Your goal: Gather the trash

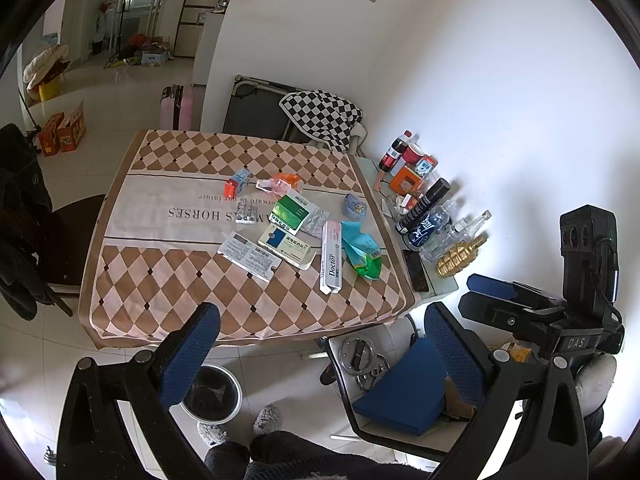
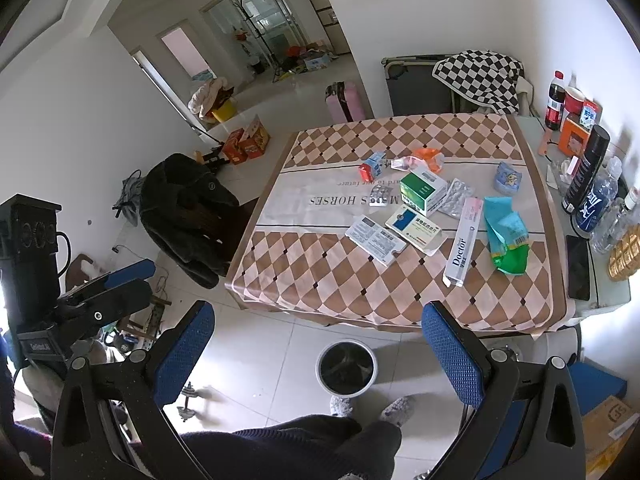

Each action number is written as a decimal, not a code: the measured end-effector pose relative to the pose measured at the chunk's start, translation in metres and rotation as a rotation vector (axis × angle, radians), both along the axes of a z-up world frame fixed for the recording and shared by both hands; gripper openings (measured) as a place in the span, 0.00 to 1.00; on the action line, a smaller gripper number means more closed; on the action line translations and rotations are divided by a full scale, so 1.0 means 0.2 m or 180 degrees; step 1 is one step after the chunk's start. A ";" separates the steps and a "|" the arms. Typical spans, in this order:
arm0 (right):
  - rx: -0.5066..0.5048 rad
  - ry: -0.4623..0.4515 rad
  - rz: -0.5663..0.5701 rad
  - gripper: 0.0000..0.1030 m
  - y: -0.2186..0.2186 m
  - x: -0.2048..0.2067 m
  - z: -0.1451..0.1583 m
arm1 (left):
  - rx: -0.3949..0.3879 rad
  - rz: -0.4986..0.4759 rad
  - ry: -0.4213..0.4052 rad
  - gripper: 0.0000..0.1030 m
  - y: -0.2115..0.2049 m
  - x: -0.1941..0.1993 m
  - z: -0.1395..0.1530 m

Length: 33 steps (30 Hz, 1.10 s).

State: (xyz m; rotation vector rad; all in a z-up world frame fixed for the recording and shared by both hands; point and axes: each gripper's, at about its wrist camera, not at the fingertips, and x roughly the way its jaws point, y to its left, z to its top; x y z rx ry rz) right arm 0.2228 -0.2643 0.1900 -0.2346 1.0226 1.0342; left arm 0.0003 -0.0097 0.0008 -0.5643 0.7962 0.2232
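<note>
Both grippers held off the tabletop's near edge, left gripper (image 1: 320,356) and right gripper (image 2: 318,354), jaws wide, nothing held. Bin (image 2: 346,367) sits on the floor just below that edge. Trash lies mid-tabletop (image 2: 328,280): the Doctor tube box (image 2: 462,242) and teal-green wrapper (image 2: 506,236) toward the right edge are nearest. I'd take the box first, across its narrow width, descending squarely.

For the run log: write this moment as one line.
left gripper open | right gripper open | trash on table untouched | bin on floor
</note>
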 end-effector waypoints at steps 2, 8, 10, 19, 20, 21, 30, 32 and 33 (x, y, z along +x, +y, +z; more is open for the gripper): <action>0.0009 0.0005 -0.0011 1.00 -0.01 0.00 0.00 | -0.0001 0.0001 0.0005 1.00 0.00 0.00 0.00; 0.0013 0.0001 -0.0013 1.00 -0.02 0.00 -0.01 | -0.0009 0.0005 0.0004 1.00 0.00 -0.01 0.00; 0.0024 0.0013 -0.0010 1.00 -0.02 0.00 -0.01 | -0.0013 0.0003 -0.0001 1.00 0.00 -0.01 0.00; 0.0024 0.0029 -0.0009 1.00 0.00 0.00 -0.01 | -0.0017 -0.0002 0.0011 1.00 0.00 -0.01 0.00; 0.0022 0.0032 -0.0005 1.00 0.01 0.00 -0.01 | -0.0020 -0.0007 0.0011 1.00 0.00 0.00 0.00; 0.0025 0.0028 -0.0007 1.00 0.01 0.00 -0.01 | -0.0024 -0.0007 0.0014 1.00 -0.01 0.00 0.00; 0.0015 0.0027 0.0014 1.00 0.01 0.01 -0.02 | -0.0026 -0.0016 0.0020 1.00 -0.01 0.01 -0.01; 0.0015 0.0029 0.0007 1.00 0.01 0.01 -0.02 | -0.0026 -0.0014 0.0020 1.00 -0.01 0.01 -0.01; 0.0014 0.0030 0.0007 1.00 0.01 0.01 -0.02 | -0.0025 -0.0014 0.0021 1.00 -0.01 0.01 -0.01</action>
